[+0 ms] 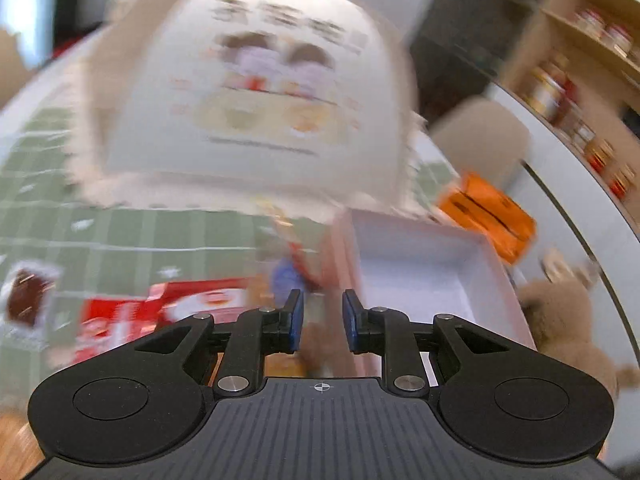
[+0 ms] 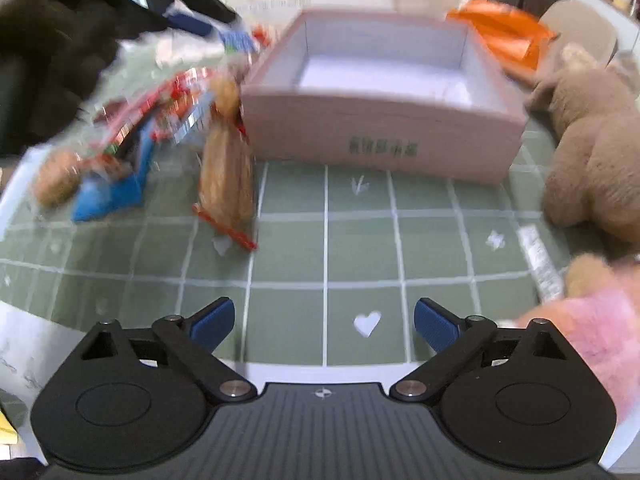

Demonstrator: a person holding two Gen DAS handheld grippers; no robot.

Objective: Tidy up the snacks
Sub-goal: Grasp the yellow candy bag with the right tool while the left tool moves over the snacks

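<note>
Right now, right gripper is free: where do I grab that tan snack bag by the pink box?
Take the tan snack bag at its near, red-edged end, coming from the tablecloth side. It lies lengthwise toward the right gripper, far end against the pink box corner. Pinch across its narrow width; jaws are open. Blur hides detail.

One pink box (image 2: 380, 136) lies ahead of the right jaws. One orange packet (image 2: 504, 32) sits beyond it. One brown plush toy (image 2: 592, 152) is to the right. One upright bag of golden snacks (image 2: 228, 164) stands ahead left, beside a blurred heap of packets (image 2: 132, 136), too smeared to count.
</note>
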